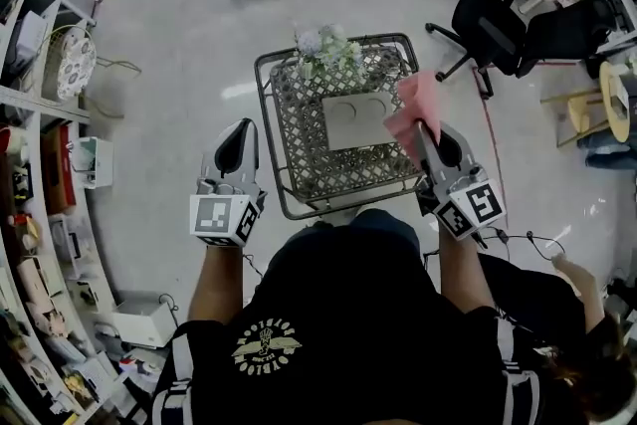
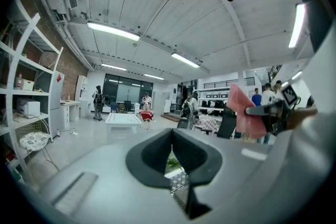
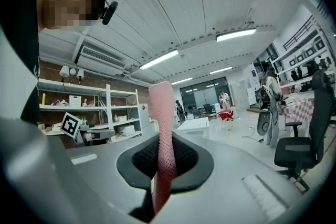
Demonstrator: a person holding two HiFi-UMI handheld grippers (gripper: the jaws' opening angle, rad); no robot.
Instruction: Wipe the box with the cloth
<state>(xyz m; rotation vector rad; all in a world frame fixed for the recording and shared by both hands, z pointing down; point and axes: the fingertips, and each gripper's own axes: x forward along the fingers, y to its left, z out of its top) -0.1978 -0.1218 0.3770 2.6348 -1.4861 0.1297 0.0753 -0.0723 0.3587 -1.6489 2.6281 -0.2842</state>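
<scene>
Seemingly no wiping yet: the grey box (image 1: 356,120) lies in the wire basket (image 1: 271,129), just ahead-left of the right tool (image 1: 426,136), which pinches the pink cloth (image 1: 416,109). The left tool (image 1: 237,144), jaws together, holds nothing.

Your left gripper (image 2: 171,135): jaws meet at the tips, nothing between them. Right of it, slightly higher, your right gripper (image 2: 262,111) pinches the pink cloth (image 2: 241,113). Left of it, a shelf (image 2: 21,113).

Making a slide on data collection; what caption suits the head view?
Person above a wire basket containing a grey box, pink cloth clamped in right claw, left claw empty.
</scene>
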